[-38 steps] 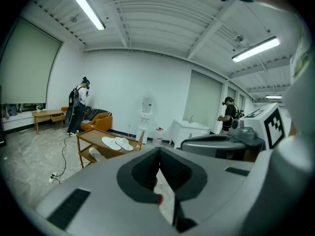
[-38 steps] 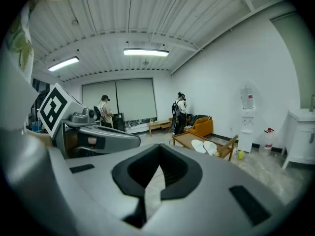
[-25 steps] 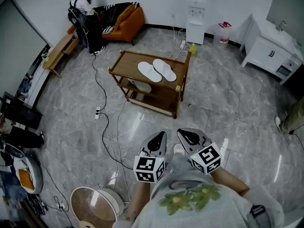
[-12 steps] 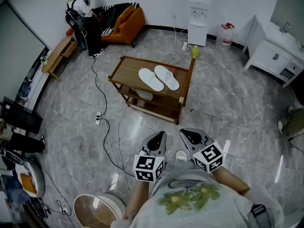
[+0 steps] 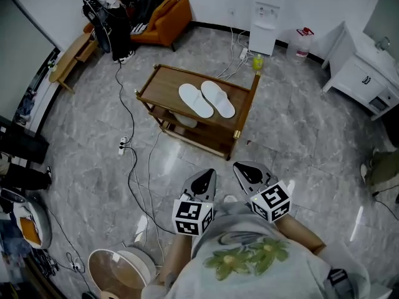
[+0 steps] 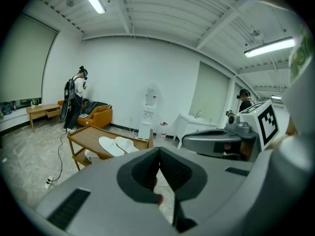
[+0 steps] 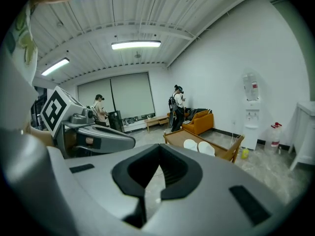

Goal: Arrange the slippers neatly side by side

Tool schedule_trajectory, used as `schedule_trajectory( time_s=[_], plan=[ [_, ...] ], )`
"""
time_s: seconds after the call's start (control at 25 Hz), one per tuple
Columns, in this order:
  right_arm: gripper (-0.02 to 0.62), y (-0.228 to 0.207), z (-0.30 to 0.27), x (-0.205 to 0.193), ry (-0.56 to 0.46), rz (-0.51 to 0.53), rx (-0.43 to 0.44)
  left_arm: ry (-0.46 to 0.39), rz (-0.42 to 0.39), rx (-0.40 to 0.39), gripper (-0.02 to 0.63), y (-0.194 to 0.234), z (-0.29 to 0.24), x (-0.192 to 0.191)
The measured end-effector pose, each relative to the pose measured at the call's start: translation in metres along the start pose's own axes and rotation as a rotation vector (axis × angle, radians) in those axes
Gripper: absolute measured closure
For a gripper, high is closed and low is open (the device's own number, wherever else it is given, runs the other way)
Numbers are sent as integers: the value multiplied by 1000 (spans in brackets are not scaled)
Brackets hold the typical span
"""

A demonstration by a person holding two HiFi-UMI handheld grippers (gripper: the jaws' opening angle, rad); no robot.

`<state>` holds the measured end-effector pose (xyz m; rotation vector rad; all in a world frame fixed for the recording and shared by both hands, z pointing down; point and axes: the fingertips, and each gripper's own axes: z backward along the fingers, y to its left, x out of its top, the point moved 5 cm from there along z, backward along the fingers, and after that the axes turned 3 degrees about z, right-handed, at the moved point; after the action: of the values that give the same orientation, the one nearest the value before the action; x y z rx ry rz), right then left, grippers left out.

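Your two white slippers (image 5: 206, 99) lay side by side on top of the wooden trolley (image 5: 163, 83) (another white thing (image 5: 185, 119) sat on the shelf beneath). Your left gripper (image 5: 204, 180) and right gripper (image 5: 246, 173) hung well short of the trolley, pointing toward it, jaws closed together and empty.

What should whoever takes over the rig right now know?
Left gripper: shut, empty.
Right gripper: shut, empty.
Both are held in front of the person, well short of the cart.
Slippers: white, parallel, side by side on the cart's top shelf.
A white thing is on the lower shelf, possibly another slipper; can't tell.
Done: the top pair already looks lined up.
Left: step up to the cart, check the pair, straighten if needed, and look at the lower shelf.
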<state>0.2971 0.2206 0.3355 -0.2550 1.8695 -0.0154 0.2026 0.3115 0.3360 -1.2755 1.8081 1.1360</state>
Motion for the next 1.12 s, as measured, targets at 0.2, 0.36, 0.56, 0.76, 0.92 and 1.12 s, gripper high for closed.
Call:
schedule_trajectory(
  time_s=[0.2,0.36,0.56,0.76,0.92,1.12],
  plan=[
    [589,-10,-19,1,21,-12,16,5,36,21,591,20,-9,7],
    [589,-17,-38,4,30,-31,10,25,35,12,591,37,-22,13],
    [589,-31,-73,6,44,-60,-34,75,28,-46,591,70,-50,21],
    [589,-47,-114,19,56,-98,-99,115,-11,-109,592,111,-82,47],
    [589,-56,-148,27,73,-133,-128,151,-17,-153,591,140,-103,67],
    [589,-67,-196,34,91,-128,-158,183,-11,-179,591,186,-125,71]
  ],
)
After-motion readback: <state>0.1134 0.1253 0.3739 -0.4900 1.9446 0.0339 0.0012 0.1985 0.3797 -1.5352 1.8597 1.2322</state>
